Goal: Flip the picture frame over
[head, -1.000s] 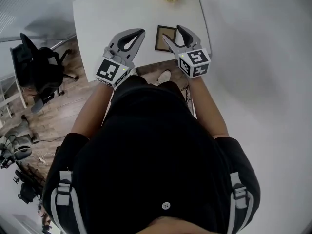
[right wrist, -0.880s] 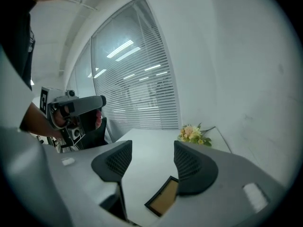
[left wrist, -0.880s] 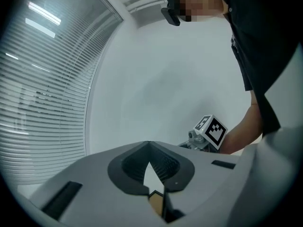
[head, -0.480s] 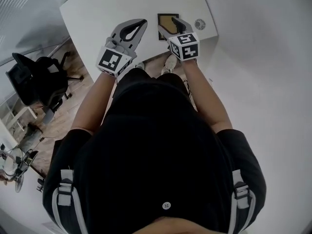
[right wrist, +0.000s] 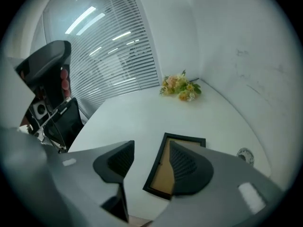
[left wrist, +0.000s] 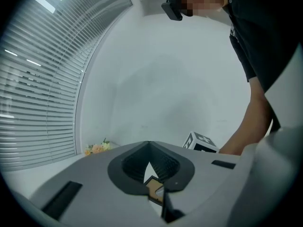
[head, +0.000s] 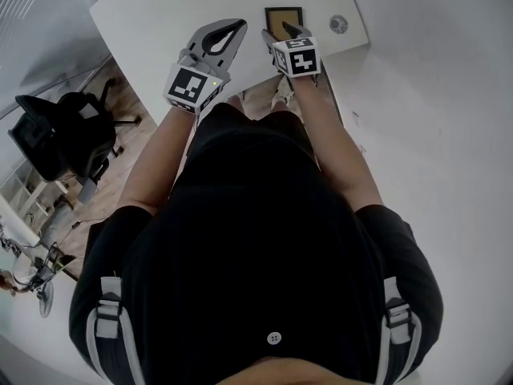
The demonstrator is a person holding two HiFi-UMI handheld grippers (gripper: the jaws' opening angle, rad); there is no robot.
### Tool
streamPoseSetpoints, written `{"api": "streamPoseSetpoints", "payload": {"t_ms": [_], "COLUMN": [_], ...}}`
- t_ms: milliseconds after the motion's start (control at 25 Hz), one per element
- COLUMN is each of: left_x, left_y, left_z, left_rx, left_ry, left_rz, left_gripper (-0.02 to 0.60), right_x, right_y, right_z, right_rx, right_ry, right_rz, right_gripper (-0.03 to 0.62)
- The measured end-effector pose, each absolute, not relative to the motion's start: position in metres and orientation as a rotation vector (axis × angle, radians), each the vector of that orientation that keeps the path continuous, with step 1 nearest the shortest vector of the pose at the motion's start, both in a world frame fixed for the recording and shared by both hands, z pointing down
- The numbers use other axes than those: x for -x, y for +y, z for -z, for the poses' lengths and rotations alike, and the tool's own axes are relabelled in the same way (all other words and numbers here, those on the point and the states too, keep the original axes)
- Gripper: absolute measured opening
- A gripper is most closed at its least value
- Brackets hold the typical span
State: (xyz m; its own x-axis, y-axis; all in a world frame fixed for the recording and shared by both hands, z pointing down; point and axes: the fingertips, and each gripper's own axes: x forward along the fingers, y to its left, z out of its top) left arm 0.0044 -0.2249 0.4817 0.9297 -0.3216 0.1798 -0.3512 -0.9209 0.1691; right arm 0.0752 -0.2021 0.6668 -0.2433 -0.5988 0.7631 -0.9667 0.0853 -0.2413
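Note:
The picture frame [head: 283, 16] lies flat on the white table [head: 160, 14], black border around a brown panel. My right gripper [head: 282, 32] hangs open just above its near end, pointing steeply down. In the right gripper view the frame [right wrist: 162, 170] shows between and under the jaws, its left edge in the gap of the right gripper [right wrist: 151, 148]. These jaws have just been closing a little, with nothing pressed between the pads. My left gripper [head: 238, 26] is shut and empty, to the frame's left. Its tips [left wrist: 149, 143] meet, and a corner of the frame [left wrist: 154, 188] peeks below them.
A small bunch of flowers [right wrist: 182, 86] lies at the table's far side. A round metal disc [head: 338, 24] sits in the tabletop right of the frame. A black office chair [head: 64, 131] stands on the wooden floor to the left. A wall runs along the right.
Both grippers have come down toward the table. The right one has tipped downward and moved over the frame's near end, its jaws slightly narrower. The left one stays shut.

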Motion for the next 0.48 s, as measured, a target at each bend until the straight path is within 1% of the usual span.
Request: {"api": "streamPoseSetpoints", "payload": {"t_ms": [360, 480], "left_x": [-0.011, -0.012], "left_y": [-0.240, -0.249], "left_z": [-0.520, -0.524], "left_rx": [-2.865, -2.857], "left_ry": [-0.438, -0.434], "left_rz": [-0.307, -0.287], "left_gripper": [0.005, 0.005], "right_x": [-0.072, -0.069], "right_y": [-0.202, -0.208], "right_z": [-0.714, -0.719], "right_rx": [-1.543, -1.539], "right_ry": [-1.771, -1.740], "right_rz": [-1.090, -1.076], "right_gripper": [0.222, 0.198]}}
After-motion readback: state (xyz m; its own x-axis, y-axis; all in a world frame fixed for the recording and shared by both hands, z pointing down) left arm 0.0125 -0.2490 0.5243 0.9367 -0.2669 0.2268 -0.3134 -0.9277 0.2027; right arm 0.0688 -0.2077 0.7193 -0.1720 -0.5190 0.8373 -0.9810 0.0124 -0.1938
